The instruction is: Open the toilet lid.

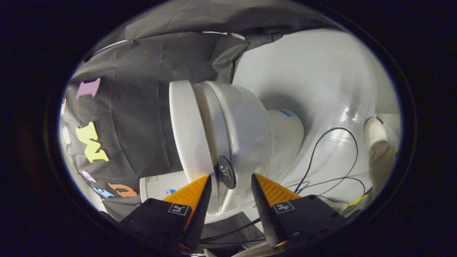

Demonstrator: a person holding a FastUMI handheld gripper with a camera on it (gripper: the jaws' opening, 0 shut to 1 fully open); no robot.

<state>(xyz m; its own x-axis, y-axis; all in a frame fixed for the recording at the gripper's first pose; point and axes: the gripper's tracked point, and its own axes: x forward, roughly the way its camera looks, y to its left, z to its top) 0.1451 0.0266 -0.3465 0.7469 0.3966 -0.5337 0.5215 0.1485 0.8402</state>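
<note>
Here the gripper (230,187) is rolled onto its side, so the toilet (246,128) runs sideways across the middle of the frame, its base (289,128) toward the right and the floor (314,71) rising behind it at upper right. The lid (185,128) is the flat white slab at centre-left, lying closed against the seat (214,121) with only a thin seam between them. A round black tab (226,172) sits at the lid's front edge, low in the centre, just ahead of the gap between the fingers.

The fingers are spread wide and hold nothing; one tip lies near the lid's rim, the other lies in front of the bowl. That spacing looks chosen to straddle the front edge and the tab, and the sideways roll seems meant to line the opening up with the lid's thickness, though I cannot tell whether either tip touches yet.

Black cables (332,157) loop over the floor at right, beside a shoe (375,132) and trouser leg at the far right. The lid has not been lifted.
</note>
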